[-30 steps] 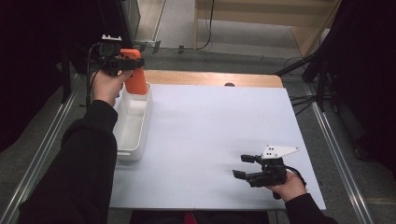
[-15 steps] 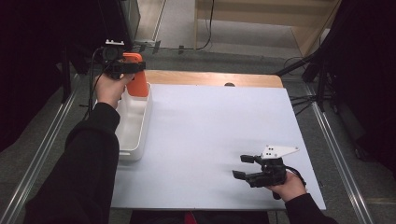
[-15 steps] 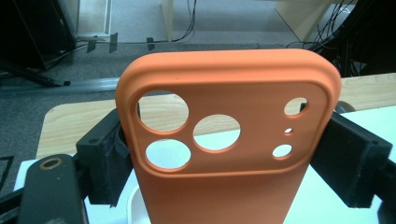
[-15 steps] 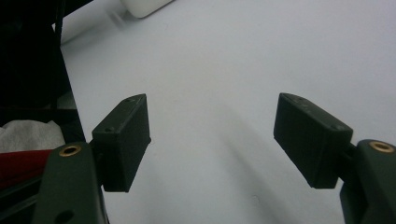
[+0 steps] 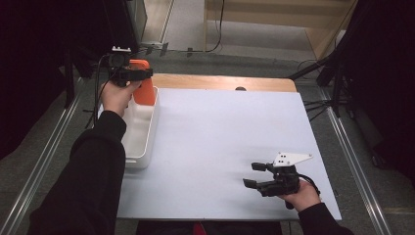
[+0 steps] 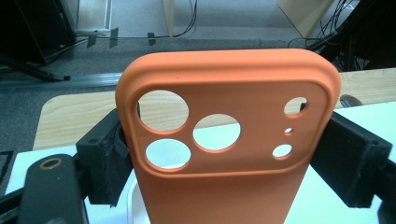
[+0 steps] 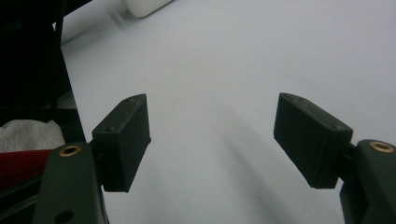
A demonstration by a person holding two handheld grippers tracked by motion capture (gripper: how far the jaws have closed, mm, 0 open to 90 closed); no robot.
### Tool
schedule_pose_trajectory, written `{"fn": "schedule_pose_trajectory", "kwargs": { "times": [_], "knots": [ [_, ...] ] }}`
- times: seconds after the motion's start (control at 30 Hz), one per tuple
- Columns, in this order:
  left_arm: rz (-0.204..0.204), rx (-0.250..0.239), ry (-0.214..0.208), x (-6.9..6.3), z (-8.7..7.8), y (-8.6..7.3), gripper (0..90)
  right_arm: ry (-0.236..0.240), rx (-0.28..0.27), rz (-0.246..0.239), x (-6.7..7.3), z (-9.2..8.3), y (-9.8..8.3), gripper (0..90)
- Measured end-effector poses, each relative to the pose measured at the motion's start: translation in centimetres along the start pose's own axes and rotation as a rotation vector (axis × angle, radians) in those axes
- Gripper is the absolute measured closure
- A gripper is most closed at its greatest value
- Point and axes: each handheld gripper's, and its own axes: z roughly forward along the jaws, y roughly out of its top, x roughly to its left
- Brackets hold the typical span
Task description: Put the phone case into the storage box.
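A matte orange, soft-looking phone case (image 6: 224,154) with rounded corners stands upright, held by its two side edges between black pads. Its raised camera panel at the top has three large round holes and three smaller ones. From above, the case (image 5: 145,88) hangs over the far end of a white rectangular plastic tray (image 5: 142,132).

White sheet (image 5: 220,147) covers most of table top; far edge left bare as wood strip (image 5: 220,82). Small dark round mark (image 5: 240,88) at far edge, approx. where sheet meets wood. Metal rails (image 5: 36,166) run along floor both sides of table. Black stand legs (image 5: 333,73) on floor at far right w/ cables nearby. Black cable (image 5: 195,49) trails over grey floor beyond table. Light wood panel (image 5: 264,22) at back.
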Motion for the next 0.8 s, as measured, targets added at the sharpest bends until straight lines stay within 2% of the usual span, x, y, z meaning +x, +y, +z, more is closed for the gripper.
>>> {"fn": "schedule_pose_trajectory", "kwargs": {
  "times": [0.43, 0.8],
  "knots": [
    [0.007, 0.018, 0.007, 0.1, 0.7, -1.0, 15.9, 0.001, 0.000, -0.002, 0.0, 0.0, 0.0, 26.0],
    [0.011, 0.037, 0.023, 0.8, 1.4, -1.8, 15.8, 0.001, 0.003, -0.001, 0.0, 0.1, 0.0, 26.0]
  ]
}}
